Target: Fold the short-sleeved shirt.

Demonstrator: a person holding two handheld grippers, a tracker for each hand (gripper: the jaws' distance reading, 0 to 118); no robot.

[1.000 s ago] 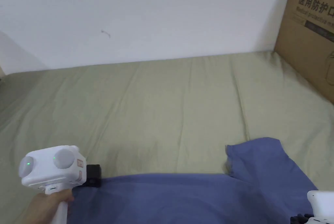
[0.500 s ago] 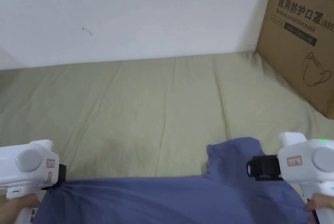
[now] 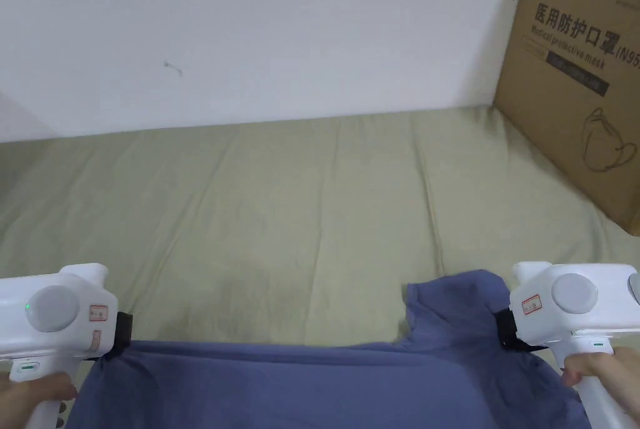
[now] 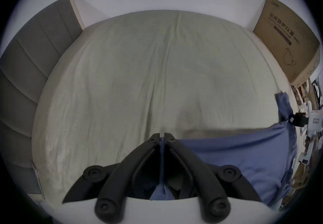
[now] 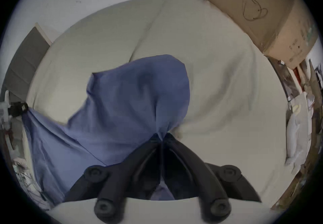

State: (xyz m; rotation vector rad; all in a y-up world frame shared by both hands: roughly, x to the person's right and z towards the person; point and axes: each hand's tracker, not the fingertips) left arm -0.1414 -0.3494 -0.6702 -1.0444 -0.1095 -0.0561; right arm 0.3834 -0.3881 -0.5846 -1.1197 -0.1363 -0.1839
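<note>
**Blue shirt held at two points above the bed**

Shirt (image 3: 312,386): blue, short-sleeved. It is stretched between the two grippers at the near edge of the bed (image 3: 300,199). Its upper edge runs taut and nearly straight from one gripper to the other. One sleeve (image 3: 456,305) stands up near the right end, its fabric bunched toward the right gripper. The lower part of the shirt passes out of the head view.

Left gripper (image 4: 162,136): jaws closed together, with a thin fold of blue cloth pinched between the tips, seen plainly in the left gripper view. In the head view its white body sits at the lower left, a hand (image 3: 31,393) on the handle below it.

Right gripper (image 5: 161,137): jaws closed on gathered cloth at the base of the sleeve; the fabric draws to a point where the tips meet. In the head view its white body sits at the lower right, a hand (image 3: 603,374) gripping the handle.

Bed: covered by a pale green sheet, creased lengthwise. Beyond the shirt its surface is bare.

Surroundings: a cardboard box (image 3: 575,74) stands at the far right corner of the bed against a white wall (image 3: 250,30). A grey padded headboard (image 4: 35,49) borders the bed's left side in the left gripper view.
</note>
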